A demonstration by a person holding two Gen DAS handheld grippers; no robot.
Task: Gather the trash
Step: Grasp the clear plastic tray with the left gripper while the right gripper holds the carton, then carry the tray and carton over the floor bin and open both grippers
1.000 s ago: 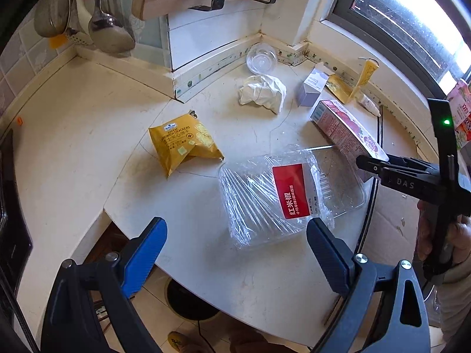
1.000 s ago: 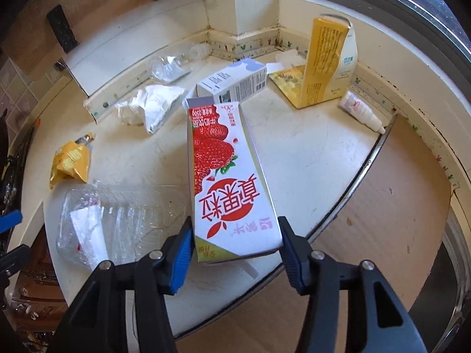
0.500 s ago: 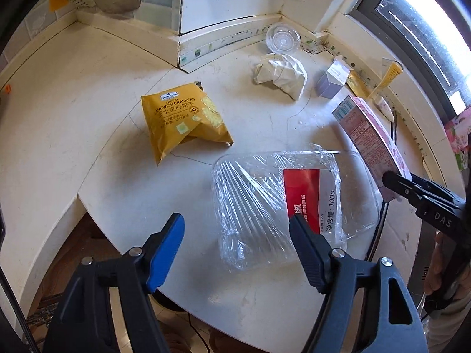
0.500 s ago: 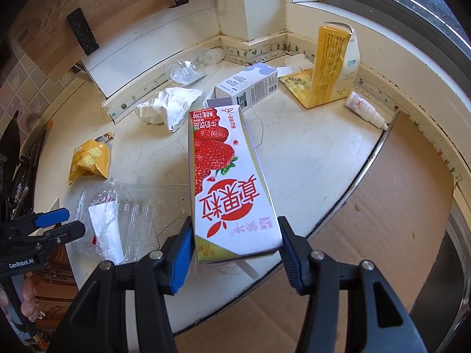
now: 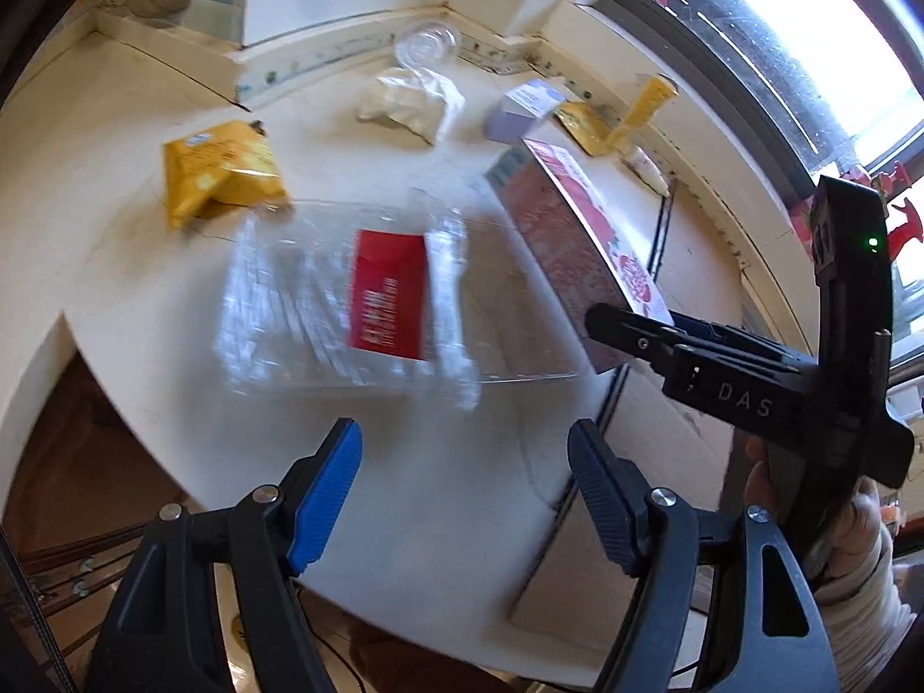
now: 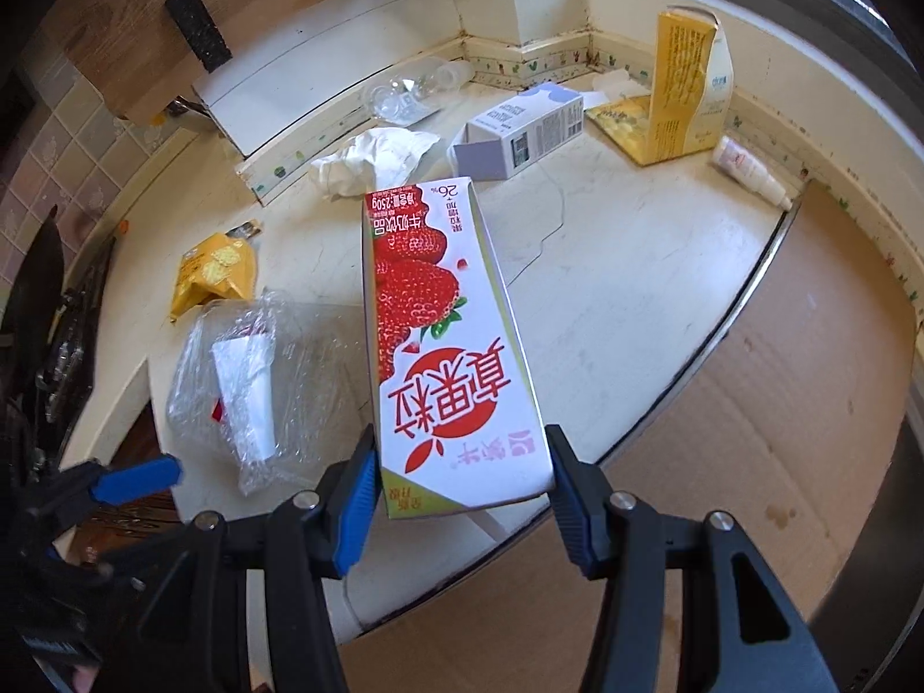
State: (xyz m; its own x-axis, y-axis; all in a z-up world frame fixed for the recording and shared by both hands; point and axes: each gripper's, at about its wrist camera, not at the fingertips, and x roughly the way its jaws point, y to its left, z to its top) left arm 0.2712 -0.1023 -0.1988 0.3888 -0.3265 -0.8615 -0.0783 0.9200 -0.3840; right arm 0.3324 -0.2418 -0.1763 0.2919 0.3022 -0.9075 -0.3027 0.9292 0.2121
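My right gripper (image 6: 459, 453) is shut on the near end of a strawberry milk carton (image 6: 450, 346), which it holds tilted above the white counter (image 6: 606, 289). The left wrist view shows that carton (image 5: 577, 242) and the right gripper (image 5: 629, 341) at the right. A clear plastic tray with a red label (image 5: 369, 300) lies flat just ahead of my left gripper (image 5: 462, 439). Its jaws stand open with nothing between them. In the right wrist view the tray (image 6: 254, 381) and left gripper (image 6: 133, 479) sit at the lower left.
A yellow cracker bag (image 5: 219, 173), a crumpled tissue (image 5: 410, 98), a small purple box (image 6: 520, 133), a clear cup (image 5: 424, 46), an upright yellow carton (image 6: 687, 98) and a small tube (image 6: 751, 173) lie further back. A cardboard sheet (image 6: 751, 404) lies at the right.
My left gripper's jaws have narrowed and it has swung right along the counter edge by the tray. The right gripper kept its grip, drifting with the carton; the left gripper entered its view.
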